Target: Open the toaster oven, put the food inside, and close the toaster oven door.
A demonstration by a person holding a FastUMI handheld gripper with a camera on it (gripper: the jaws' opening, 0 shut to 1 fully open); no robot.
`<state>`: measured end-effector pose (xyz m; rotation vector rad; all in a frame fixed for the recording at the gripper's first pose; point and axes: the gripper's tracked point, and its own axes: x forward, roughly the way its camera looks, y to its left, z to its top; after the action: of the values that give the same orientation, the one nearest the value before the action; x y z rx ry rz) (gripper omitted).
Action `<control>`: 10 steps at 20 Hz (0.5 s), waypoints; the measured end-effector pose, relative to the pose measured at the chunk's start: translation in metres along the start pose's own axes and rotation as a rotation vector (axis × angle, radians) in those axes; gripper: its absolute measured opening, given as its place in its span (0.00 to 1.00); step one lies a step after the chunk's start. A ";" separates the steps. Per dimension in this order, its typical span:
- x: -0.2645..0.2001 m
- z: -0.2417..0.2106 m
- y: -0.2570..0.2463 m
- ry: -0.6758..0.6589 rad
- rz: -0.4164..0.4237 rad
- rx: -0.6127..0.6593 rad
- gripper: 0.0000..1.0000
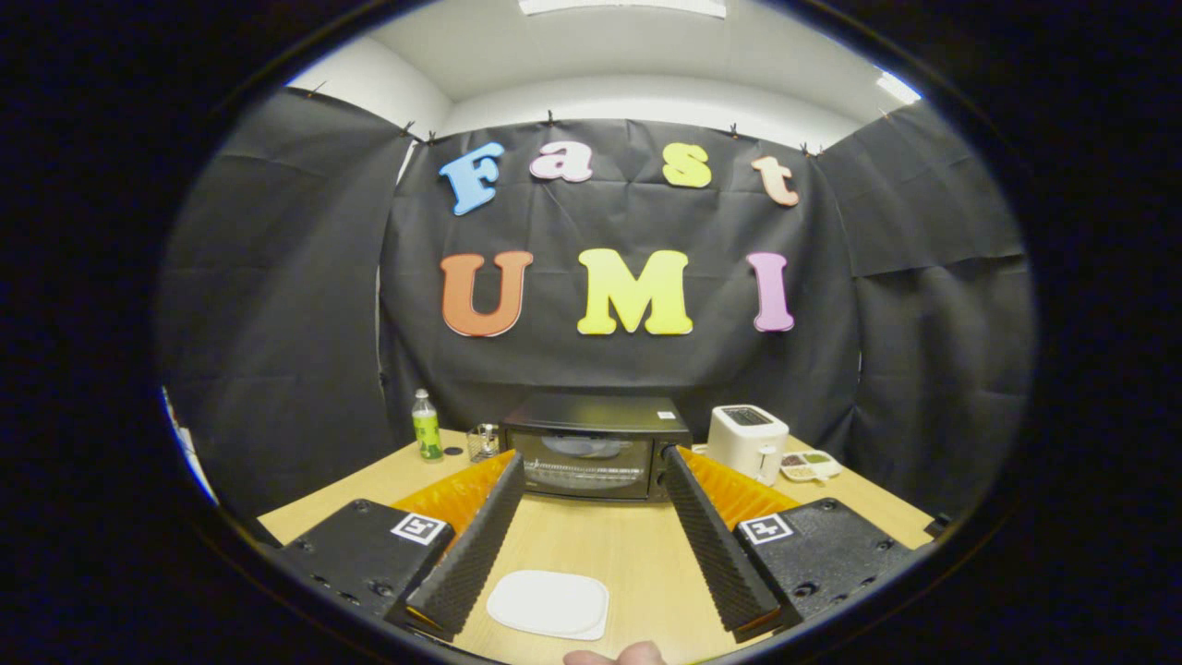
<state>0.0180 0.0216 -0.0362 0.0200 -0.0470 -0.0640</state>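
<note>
Green bottle (426,426), glass jar (482,441), white toaster (747,442), snack dish (810,465).

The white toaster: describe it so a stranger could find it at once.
Start at the black toaster oven at the far end of the wooden table, beyond the open gripper. Beside it, on the side away from the green bottle, stands the white toaster. It is the only white boxy appliance, next to a small divided dish.

Gripper (591,462) held level, fingers (476,545) spread wide apart in a V with nothing between them, pointing forward, tips raised clear of the surface. Tip of a person's finger (614,656) showing just behind.
</note>
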 end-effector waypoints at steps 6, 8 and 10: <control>-0.005 -0.002 0.017 0.006 0.028 0.008 1.00; -0.007 -0.007 0.022 0.016 0.041 0.003 1.00; -0.007 -0.010 0.027 0.027 0.055 0.008 1.00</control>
<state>0.0133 0.0491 -0.0463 0.0275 -0.0203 -0.0085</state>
